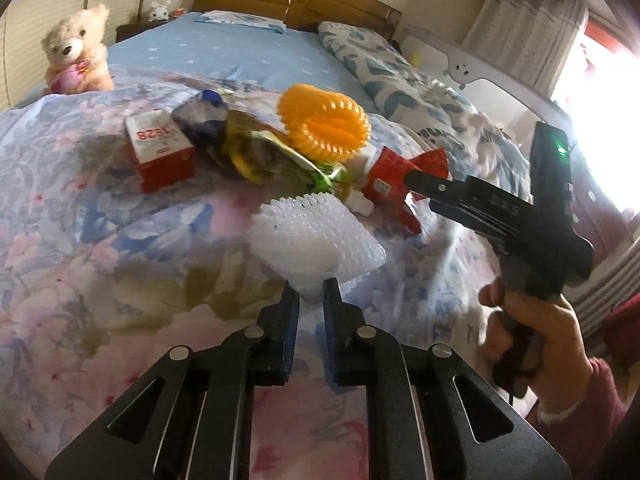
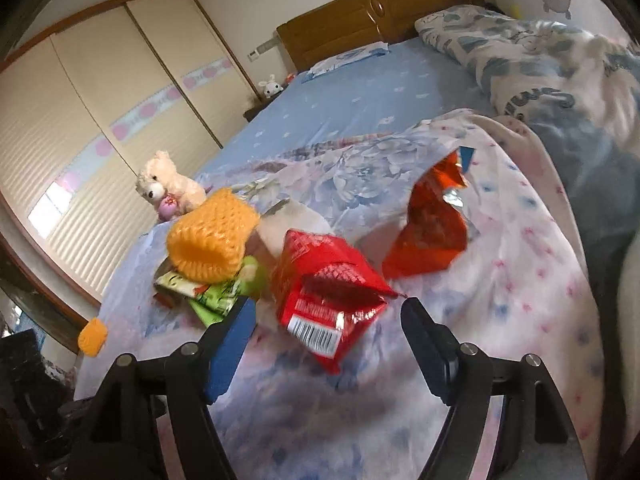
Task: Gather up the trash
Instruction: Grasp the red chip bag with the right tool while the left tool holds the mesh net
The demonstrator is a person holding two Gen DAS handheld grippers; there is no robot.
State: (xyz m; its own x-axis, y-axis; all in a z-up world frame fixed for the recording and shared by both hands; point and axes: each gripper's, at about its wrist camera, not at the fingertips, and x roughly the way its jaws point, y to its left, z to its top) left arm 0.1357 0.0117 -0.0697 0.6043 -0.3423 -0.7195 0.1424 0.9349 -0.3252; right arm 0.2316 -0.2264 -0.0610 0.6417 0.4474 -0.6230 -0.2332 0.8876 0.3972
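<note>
L gripper (image 1: 311, 292) has its jaws pinched nearly together on the lower edge of a white foam fruit net (image 1: 312, 236), holding it up above the floral quilt (image 1: 100, 240), near the quilt's front middle. R gripper (image 2: 328, 312) has its jaws spread wide w/ nothing pressed between the pads; a red snack packet (image 2: 324, 292), barcode facing the cam, lies on the quilt just ahead of and partly between the fingertips, not gripped. In the L wrist view the R gripper (image 1: 424, 182) comes in from the right, held by a hand (image 1: 532, 328) in a dark red sleeve, its tip over the same red packet (image 1: 394, 184).

Rest of the trash sits in a pile toward the quilt's far edge: orange foam net (image 1: 326, 122) on top of green/yellow wrappers (image 1: 276, 160), a red-and-white carton (image 1: 160, 152) at the pile's left end. A second, orange-red foil bag (image 2: 432, 232) stands apart to the right of the packet. A small orange foam piece (image 2: 93, 336) lies at the quilt's left edge.

Teddy bear (image 1: 76, 52) sits at the far left corner of the quilt on the blue sheet (image 1: 240, 56). Wooden headboard (image 1: 296, 0) behind.
</note>
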